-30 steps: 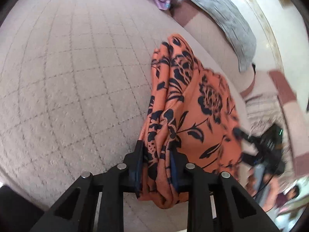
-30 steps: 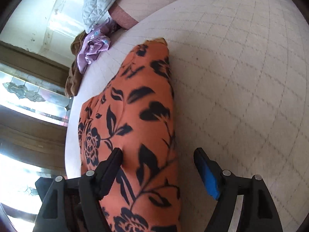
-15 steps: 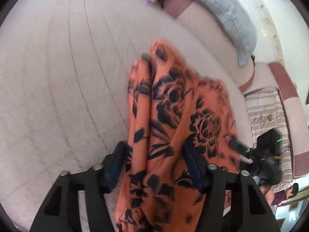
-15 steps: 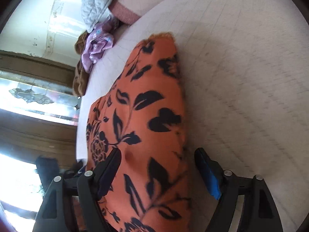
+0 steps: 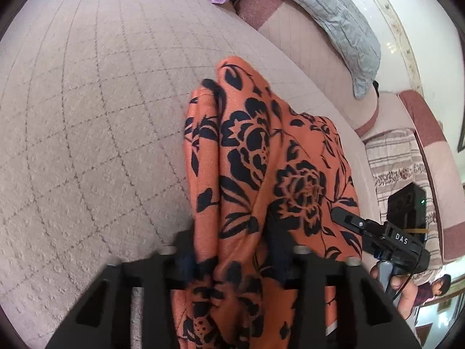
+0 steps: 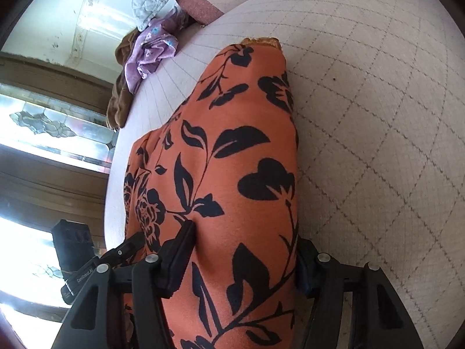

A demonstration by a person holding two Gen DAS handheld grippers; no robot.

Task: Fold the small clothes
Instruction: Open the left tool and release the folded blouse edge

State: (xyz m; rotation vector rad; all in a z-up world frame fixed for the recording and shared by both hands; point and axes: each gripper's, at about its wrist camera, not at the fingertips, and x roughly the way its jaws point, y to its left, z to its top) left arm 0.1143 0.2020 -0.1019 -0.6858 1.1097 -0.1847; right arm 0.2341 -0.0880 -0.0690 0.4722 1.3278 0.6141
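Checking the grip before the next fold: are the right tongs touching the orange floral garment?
Touching. In the right wrist view the closing right tongs have the orange floral garment bunched between them, both fingers against the fabric.

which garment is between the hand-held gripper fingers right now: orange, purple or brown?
The orange floral garment. It runs between the fingers of both hand-held grippers, whose jaws are closing. The purple garment and brown garment lie untouched at the bed's far edge.

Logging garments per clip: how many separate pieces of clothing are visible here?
3: the orange floral garment lying mid-bed, and the purple garment beside the brown garment at the bed's far edge. Others may be hidden.
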